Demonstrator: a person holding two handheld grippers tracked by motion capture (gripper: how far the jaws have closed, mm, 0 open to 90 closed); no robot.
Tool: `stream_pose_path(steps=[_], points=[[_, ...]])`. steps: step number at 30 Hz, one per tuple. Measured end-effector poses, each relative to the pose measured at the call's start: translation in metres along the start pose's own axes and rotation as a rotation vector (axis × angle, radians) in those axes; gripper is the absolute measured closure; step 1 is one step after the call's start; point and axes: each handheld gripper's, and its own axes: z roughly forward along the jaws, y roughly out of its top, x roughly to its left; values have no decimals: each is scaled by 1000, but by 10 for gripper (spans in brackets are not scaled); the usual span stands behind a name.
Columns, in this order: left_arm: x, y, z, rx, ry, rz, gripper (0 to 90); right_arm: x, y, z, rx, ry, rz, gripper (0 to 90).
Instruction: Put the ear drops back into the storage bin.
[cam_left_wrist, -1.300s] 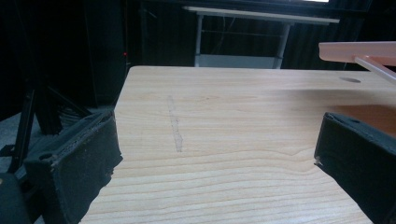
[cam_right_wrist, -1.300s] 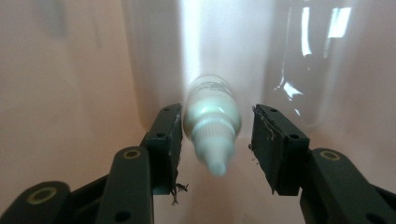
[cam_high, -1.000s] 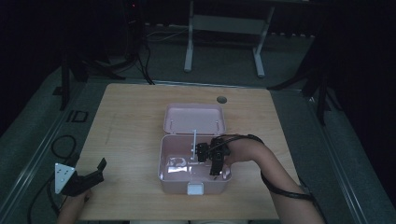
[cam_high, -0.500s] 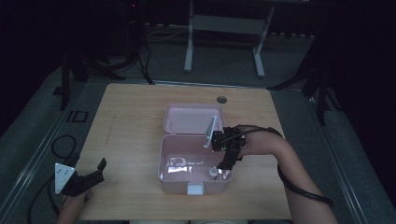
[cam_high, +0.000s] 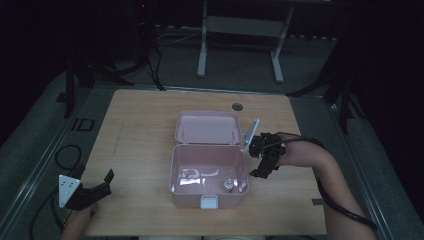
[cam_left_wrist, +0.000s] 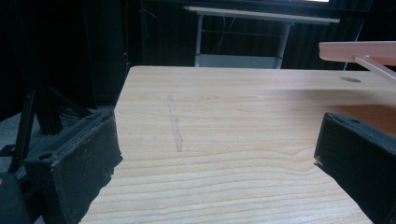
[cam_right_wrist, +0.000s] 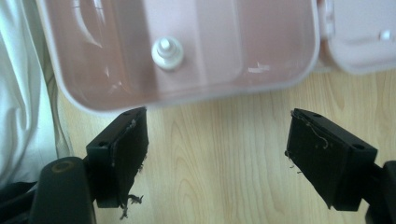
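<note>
High view: the left gripper rests at the front left corner of the wooden worktop, held by a hand at the front edge, with its grey three-cornered plate on its outer side. Its jaws stand wide apart and hold nothing; the left gripper view confirms this, with bare wood between the two black jaws and a faint grey streak on the worktop ahead.

At the middle of the worktop, toward the front edge, sits a pink plastic box. Its hinged lid is laid fully back toward the far edge. A white latch tab is on the box's front wall. Inside lie a small white knob-shaped item toward the right front and some pale, glossy items toward the left that cannot be identified.

The right gripper is just beside the box's right wall, apart from it, above the worktop. Right gripper view shows its jaws spread wide, empty, over bare wood, with the box rim directly ahead and the white knob-shaped item within.

A round grommet hole lies near the far edge.
</note>
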Motion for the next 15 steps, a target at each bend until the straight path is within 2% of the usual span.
stream_pose_path(steps=[10, 11, 14, 15], points=[[0, 0, 0, 2, 1, 3, 4, -4, -31, 20, -13, 6, 73, 204], [0, 0, 0, 2, 2, 3, 4, -6, -38, 27, -17, 6, 97, 204], [0, 0, 0, 1, 1, 4, 4, -7, -43, 32, -25, -7, 119, 204], [0, 0, 0, 1, 1, 3, 4, -8, -49, 39, -55, -7, 146, 204]])
